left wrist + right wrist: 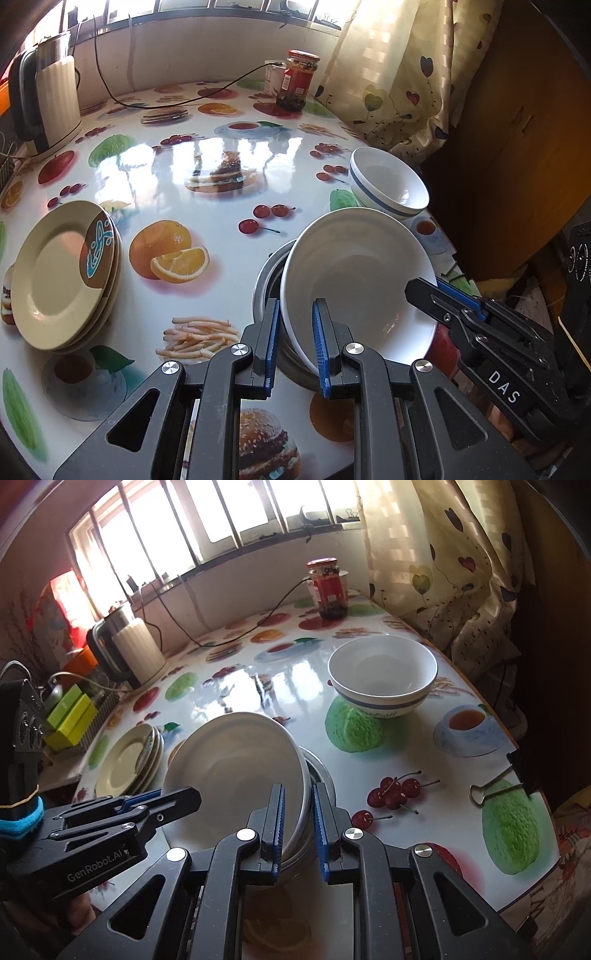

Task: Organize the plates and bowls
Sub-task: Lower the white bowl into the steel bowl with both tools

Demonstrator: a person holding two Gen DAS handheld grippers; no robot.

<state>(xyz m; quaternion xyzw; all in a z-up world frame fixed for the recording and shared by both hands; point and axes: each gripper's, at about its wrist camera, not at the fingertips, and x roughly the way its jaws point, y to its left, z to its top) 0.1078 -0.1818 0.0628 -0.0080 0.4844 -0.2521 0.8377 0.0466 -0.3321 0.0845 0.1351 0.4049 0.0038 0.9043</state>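
I have both claws clamped on the rim of the same white bowl (354, 280), which sits tilted in a metal bowl (267, 273) near the front edge of the worktop (221, 229). My left claw (295, 343) is closed nearly all the way, pinching the bowl's near rim between its blue pads, and my right claw (298, 823) grips the opposite side just as tightly; holding it from two sides keeps the tilted bowl from sliding or rocking as it nests. I judge this is the stacking step, with the white bowl being seated into the metal one. A second bowl with a blue band (382, 675) stands alone further back, still unstacked, while the plates (66, 273) are already piled together at the left.
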